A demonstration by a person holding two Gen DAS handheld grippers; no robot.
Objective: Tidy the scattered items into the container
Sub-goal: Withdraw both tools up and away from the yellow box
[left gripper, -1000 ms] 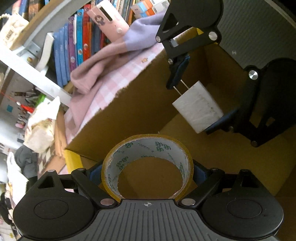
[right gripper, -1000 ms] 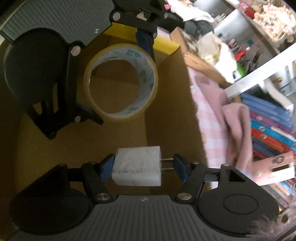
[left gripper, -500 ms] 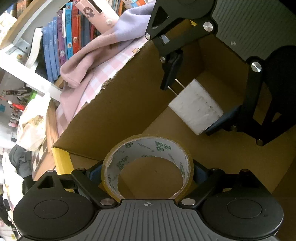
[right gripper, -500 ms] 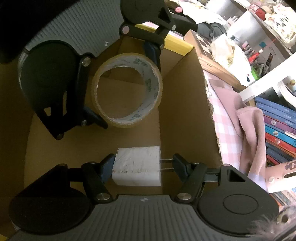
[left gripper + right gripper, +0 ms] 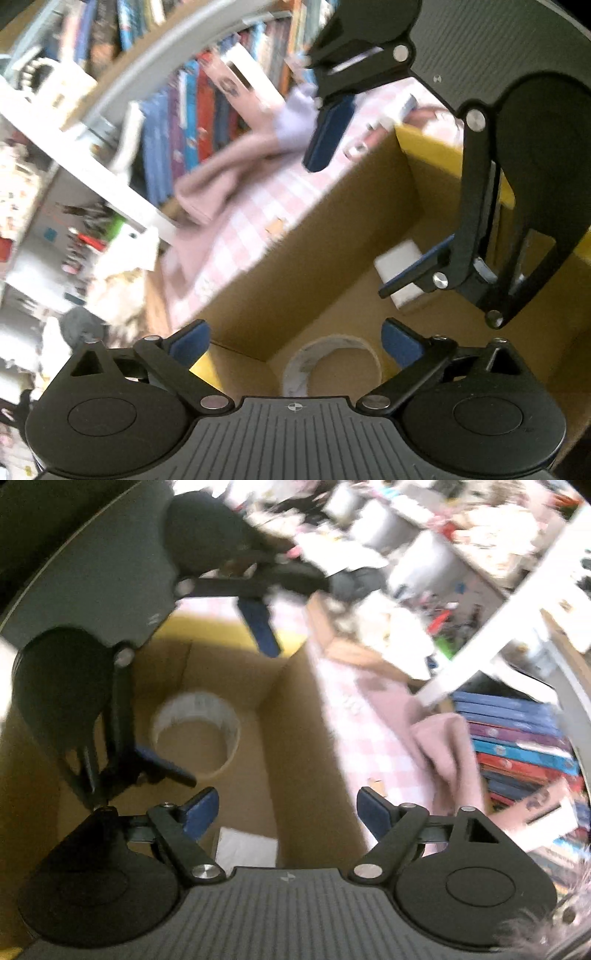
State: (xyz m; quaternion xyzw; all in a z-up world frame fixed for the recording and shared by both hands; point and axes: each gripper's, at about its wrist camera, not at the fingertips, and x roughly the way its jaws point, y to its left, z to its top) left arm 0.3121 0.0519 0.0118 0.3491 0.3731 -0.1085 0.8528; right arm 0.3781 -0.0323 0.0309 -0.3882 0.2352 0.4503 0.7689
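The cardboard box (image 5: 306, 266) (image 5: 295, 746) is open below both grippers. A roll of clear tape (image 5: 330, 363) (image 5: 195, 725) lies on its floor. A white charger block (image 5: 400, 271) (image 5: 245, 847) lies on the floor too. My left gripper (image 5: 295, 341) is open and empty above the tape; it also shows in the right wrist view (image 5: 218, 709). My right gripper (image 5: 284, 808) is open and empty above the box wall; it also shows in the left wrist view (image 5: 373, 206).
A pink checked cloth (image 5: 258, 218) (image 5: 373, 738) covers the table beside the box, with a pink garment (image 5: 229, 177) (image 5: 447, 753) on it. A shelf of books (image 5: 184, 122) (image 5: 517, 738) stands behind. The box has yellow flaps (image 5: 428, 142).
Both grippers have opened and let go. The tape roll and the charger block have dropped to the box floor. Both grippers have risen, and the views are blurred by motion.
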